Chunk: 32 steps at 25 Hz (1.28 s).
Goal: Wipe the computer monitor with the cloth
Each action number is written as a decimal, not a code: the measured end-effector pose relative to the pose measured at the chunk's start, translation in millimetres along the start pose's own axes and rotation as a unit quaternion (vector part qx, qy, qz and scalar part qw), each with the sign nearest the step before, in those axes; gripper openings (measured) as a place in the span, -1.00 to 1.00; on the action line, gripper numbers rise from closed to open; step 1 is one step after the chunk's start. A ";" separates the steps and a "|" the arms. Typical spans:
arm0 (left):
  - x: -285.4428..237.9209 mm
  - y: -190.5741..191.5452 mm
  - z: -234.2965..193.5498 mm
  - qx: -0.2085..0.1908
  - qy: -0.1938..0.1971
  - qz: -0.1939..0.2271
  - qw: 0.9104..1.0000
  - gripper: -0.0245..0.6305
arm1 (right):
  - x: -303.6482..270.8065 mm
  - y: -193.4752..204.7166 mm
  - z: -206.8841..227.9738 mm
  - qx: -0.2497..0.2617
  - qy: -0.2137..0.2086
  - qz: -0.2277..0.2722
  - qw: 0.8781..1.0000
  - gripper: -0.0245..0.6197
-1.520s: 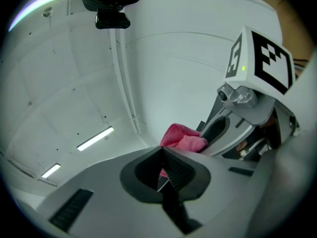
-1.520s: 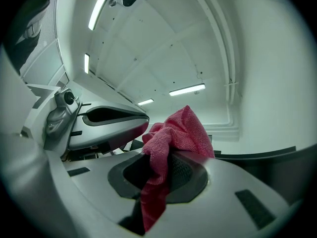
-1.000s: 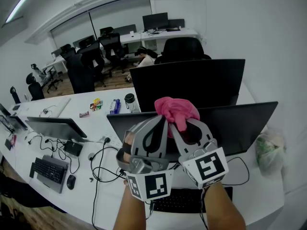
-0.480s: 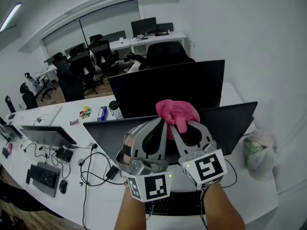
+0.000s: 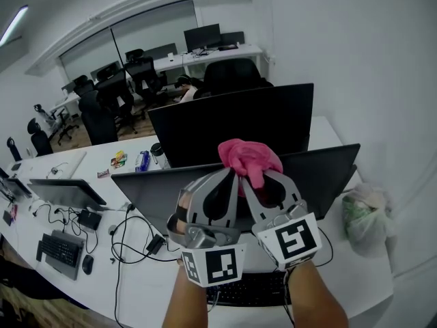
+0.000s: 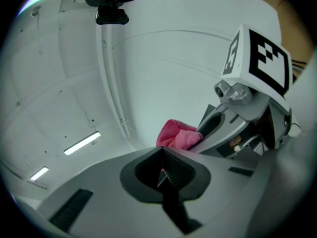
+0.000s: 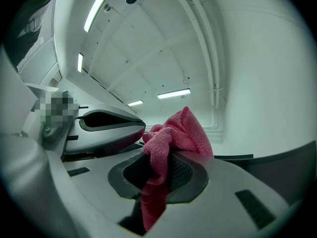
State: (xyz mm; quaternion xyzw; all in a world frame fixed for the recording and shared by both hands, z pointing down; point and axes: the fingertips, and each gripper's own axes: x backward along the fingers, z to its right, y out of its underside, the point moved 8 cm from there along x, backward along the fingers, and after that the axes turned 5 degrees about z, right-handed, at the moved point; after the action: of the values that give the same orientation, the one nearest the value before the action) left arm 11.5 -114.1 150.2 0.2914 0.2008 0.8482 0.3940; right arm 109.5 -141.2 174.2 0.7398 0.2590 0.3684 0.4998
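Note:
I hold both grippers raised side by side in front of the head camera. My right gripper [image 5: 257,176] is shut on a crumpled pink cloth [image 5: 249,158], which bulges above its tips. In the right gripper view the cloth [image 7: 181,133] hangs pinched in the right gripper [image 7: 163,168]. My left gripper [image 5: 231,173] is shut with nothing in it, and it touches the cloth's left side. The left gripper view shows the left gripper [image 6: 162,166] closed, with the cloth [image 6: 177,135] just beyond. A dark monitor [image 5: 321,176] stands below and behind the grippers, and a second monitor [image 5: 232,125] stands behind it.
A black keyboard [image 5: 252,289] lies under my wrists. A filled plastic bag [image 5: 365,210] sits at the desk's right end. To the left are another monitor [image 5: 65,191], a keyboard [image 5: 61,250], cables [image 5: 130,241] and bottles [image 5: 157,154]. Office chairs [image 5: 102,108] stand beyond. Both gripper views face the ceiling.
The desk and monitors have slid left and slightly down in the head view. Both grippers keep the same pose, and the cloth stays pinched in the right one.

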 end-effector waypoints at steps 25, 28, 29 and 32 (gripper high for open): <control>44.5 -89.3 1.5 -0.009 0.004 0.070 0.997 -0.91 | 106.9 -87.4 -36.6 0.108 0.007 0.163 0.981 -0.73; 47.4 -96.0 6.0 -0.006 0.001 0.072 0.997 -0.91 | 116.1 -89.3 -35.7 0.103 0.011 0.164 0.981 -0.73; 48.8 -97.9 7.3 -0.004 -0.001 0.072 0.997 -0.91 | 119.0 -90.4 -36.0 0.103 0.011 0.165 0.981 -0.73; 51.2 -106.8 12.2 -0.004 -0.004 0.072 0.997 -0.91 | 129.3 -93.6 -35.0 0.101 0.011 0.165 0.981 -0.73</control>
State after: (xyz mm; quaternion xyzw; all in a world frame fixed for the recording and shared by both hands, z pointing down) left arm 51.7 -7.6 115.6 0.3073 0.1747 0.8739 0.3338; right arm 156.8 9.4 132.2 0.8150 0.1740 0.4259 0.3523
